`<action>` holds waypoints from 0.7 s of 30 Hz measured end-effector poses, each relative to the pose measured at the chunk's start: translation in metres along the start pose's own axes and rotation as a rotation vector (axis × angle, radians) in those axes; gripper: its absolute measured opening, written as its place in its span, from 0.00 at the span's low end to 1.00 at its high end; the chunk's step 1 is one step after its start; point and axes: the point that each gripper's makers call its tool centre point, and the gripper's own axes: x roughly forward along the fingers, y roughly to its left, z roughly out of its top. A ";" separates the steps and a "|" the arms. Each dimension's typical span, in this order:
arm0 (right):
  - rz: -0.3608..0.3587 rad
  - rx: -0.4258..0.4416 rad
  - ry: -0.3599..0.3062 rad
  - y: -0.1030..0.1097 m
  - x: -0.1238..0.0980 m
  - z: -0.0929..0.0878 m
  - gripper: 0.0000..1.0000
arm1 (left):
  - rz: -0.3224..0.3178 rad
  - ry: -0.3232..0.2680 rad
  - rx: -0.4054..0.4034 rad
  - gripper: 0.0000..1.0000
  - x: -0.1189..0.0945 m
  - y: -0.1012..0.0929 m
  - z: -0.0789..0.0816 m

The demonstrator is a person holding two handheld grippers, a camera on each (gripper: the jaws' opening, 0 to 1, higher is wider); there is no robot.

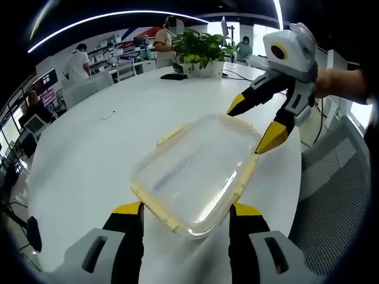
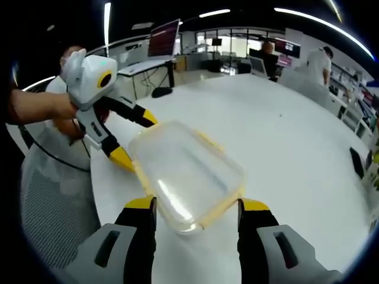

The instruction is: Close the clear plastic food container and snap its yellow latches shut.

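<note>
A clear plastic container [image 1: 195, 171] with its lid on lies flat on the white round table [image 1: 89, 160], near the edge. Yellow latches [image 1: 172, 135] run along its sides. In the left gripper view my left gripper [image 1: 186, 208] is open, its yellow-tipped jaws straddling the near end of the box. My right gripper [image 1: 254, 122] comes in from the upper right, open around the opposite corner. In the right gripper view the container [image 2: 189, 171] sits between my open right gripper [image 2: 198, 207] and the left gripper [image 2: 136, 140] at the far end, with a side latch [image 2: 210, 142] showing.
A grey mesh chair [image 1: 331, 195] stands just off the table edge beside the box. A potted plant [image 1: 201, 50] and a black object [image 1: 173, 76] sit at the table's far side. People and desks fill the office behind.
</note>
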 end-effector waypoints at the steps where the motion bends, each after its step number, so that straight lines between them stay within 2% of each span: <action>1: 0.000 -0.001 0.001 -0.001 0.001 0.001 0.52 | 0.000 0.001 0.000 0.53 0.001 0.002 0.001; 21: 0.012 -0.012 0.026 -0.034 0.021 0.022 0.52 | 0.013 0.016 -0.008 0.52 0.019 0.036 0.016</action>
